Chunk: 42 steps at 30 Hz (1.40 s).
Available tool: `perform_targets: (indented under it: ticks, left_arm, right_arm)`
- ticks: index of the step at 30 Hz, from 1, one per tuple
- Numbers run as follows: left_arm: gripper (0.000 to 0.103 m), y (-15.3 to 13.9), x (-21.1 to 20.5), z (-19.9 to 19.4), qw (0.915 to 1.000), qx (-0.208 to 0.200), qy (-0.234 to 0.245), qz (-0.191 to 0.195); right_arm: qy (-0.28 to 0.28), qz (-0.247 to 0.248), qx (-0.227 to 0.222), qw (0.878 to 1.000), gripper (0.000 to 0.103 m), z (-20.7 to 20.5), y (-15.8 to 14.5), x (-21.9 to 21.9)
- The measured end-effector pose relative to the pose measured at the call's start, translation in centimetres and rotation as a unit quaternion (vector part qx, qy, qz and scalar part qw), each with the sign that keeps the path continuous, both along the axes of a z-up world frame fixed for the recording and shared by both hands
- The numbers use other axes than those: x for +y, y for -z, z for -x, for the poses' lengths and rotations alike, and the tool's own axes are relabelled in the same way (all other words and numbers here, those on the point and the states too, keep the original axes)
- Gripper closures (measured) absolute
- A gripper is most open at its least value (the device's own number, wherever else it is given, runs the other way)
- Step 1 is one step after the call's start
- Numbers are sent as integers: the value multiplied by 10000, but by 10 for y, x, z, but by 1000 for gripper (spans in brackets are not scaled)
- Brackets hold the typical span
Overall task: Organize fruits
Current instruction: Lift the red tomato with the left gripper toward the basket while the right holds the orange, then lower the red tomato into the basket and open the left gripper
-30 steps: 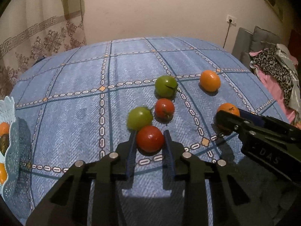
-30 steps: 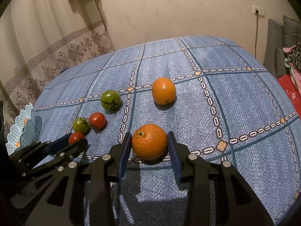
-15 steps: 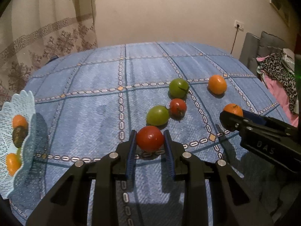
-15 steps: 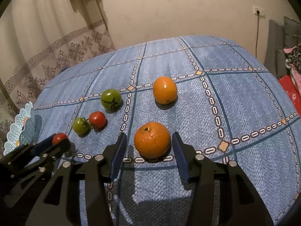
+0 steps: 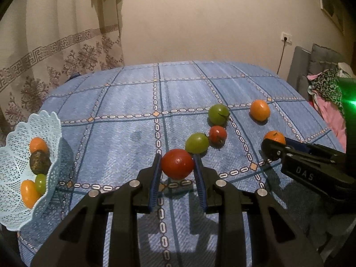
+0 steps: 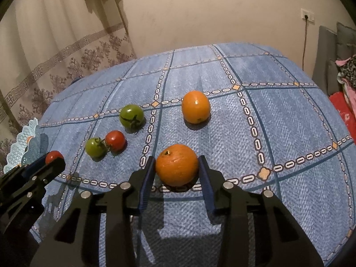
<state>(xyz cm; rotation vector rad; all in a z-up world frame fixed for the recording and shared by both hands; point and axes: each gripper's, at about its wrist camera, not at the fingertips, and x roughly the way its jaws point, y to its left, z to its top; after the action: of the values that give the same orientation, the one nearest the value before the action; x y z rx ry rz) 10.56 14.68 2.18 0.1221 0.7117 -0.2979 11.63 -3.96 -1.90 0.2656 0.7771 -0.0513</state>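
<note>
A blue checked tablecloth [image 5: 124, 133] covered the table that carried everything. At its left edge stood a pale blue lattice basket [image 5: 13, 202], partly cut off by the frame in the left wrist view and mostly hidden behind the other tool in the right wrist view; inside it lay two orange fruits, a small green one, and a dark round item that was hard to identify.

The left gripper [image 5: 178, 166] was closed on a red tomato [image 5: 177, 163], both blue pads pressed against its sides, and the shadow beneath suggested it was raised just off the cloth near the front edge. The right gripper [image 6: 176, 166] bracketed a large orange [image 6: 176, 164]; its left pad touched the peel and the right pad sat at the fruit's edge, but whether it truly squeezed could not be told, nor whether the orange rested on the cloth.

Toward the middle of the cloth sat a second orange [image 6: 196, 106], well apart from the right gripper. A larger green tomato [image 6: 131, 116] lay left of it. Nearer the front, a small red tomato [image 6: 115, 140] and a small green tomato [image 6: 95, 147] touched each other, just beyond the left gripper's held fruit.
</note>
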Motion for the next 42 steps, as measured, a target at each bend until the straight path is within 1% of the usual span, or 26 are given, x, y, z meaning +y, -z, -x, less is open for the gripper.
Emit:
perform_targets:
  ticks: [12, 23, 30, 42]
  left_arm:
    - [74, -18, 23, 14, 9991, -298, -284, 21]
    - [74, -35, 61, 25, 9961, -538, -699, -1]
    - [74, -40, 88, 26, 9933, -593, -996, 25]
    - [74, -39, 137, 26, 9870, -565, -1505, 6]
  right_arm:
    - [-22, -24, -211, 9998, 64, 12, -10, -6]
    - [-68, -71, -307, 9995, 64, 24, -15, -6]
    - [-43, -62, -295, 9995, 64, 26, -16, -3]
    - [-47, -92, -357, 9993, 64, 31, -23, 3]
